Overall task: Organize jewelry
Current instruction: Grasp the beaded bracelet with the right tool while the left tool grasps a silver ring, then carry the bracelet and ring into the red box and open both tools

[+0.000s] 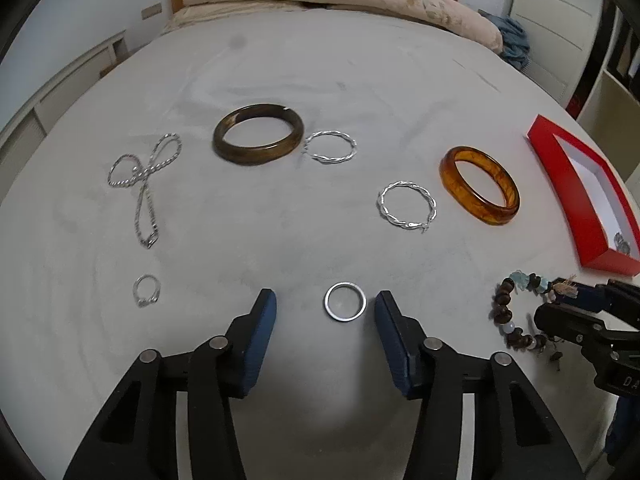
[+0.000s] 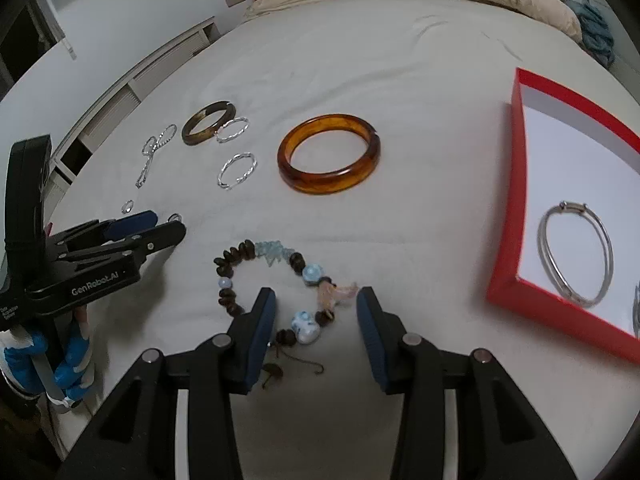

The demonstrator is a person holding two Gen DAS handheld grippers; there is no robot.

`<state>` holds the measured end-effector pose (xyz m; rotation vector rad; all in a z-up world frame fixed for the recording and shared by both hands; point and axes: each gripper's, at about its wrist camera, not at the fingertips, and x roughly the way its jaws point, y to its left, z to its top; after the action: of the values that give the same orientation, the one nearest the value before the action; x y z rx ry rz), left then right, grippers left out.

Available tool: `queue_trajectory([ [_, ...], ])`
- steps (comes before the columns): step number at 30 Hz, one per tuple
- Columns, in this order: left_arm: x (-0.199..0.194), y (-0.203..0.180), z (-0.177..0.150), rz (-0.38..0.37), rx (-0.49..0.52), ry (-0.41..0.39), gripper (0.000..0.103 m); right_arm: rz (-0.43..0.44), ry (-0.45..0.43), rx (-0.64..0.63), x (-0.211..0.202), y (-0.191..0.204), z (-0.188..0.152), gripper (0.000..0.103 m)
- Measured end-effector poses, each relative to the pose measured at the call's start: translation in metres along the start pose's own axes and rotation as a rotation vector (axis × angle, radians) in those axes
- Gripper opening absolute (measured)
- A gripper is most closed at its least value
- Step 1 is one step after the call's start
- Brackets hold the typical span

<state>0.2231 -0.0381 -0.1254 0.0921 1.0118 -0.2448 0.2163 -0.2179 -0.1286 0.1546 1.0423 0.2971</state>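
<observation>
Right wrist view, red box (image 2: 516, 200) holding silver bangle (image 2: 576, 256), both grippers' jaws spread, gripping nothing.

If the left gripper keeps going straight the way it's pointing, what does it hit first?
Most likely the plain silver ring on the white bedsheet. The ring lies between the open jaws of the left gripper, nearer the right one; how far above it they are is unclear.
</observation>
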Motion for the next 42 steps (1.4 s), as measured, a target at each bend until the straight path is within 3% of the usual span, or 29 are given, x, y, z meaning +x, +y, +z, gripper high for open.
queue_trajectory([
  [4, 0.002, 0.0, 0.0, -0.008, 0.017, -0.011, 0.035, -0.006, -0.009, -0.036, 0.005, 0.004, 0.001, 0.04],
  [7, 0.001, -0.001, -0.002, -0.023, 0.034, -0.012, 0.02, -0.013, -0.011, -0.062, 0.008, 0.007, 0.002, 0.026],
  [10, 0.004, -0.007, 0.002, -0.022, 0.032, -0.006, 0.02, -0.01, -0.012, -0.058, 0.008, 0.002, 0.003, 0.012],
  [17, -0.001, -0.005, 0.007, -0.006, 0.038, 0.009, 0.02, -0.019, -0.009, -0.075, 0.003, 0.006, 0.006, 0.007],
  [26, -0.038, -0.001, 0.002, 0.028, 0.016, -0.017, 0.02, -0.027, -0.051, -0.098, -0.037, 0.025, -0.001, 0.007],
  [42, -0.146, -0.009, -0.015, 0.035, 0.001, -0.15, 0.02, -0.058, -0.167, -0.106, -0.144, 0.056, -0.028, 0.007],
])
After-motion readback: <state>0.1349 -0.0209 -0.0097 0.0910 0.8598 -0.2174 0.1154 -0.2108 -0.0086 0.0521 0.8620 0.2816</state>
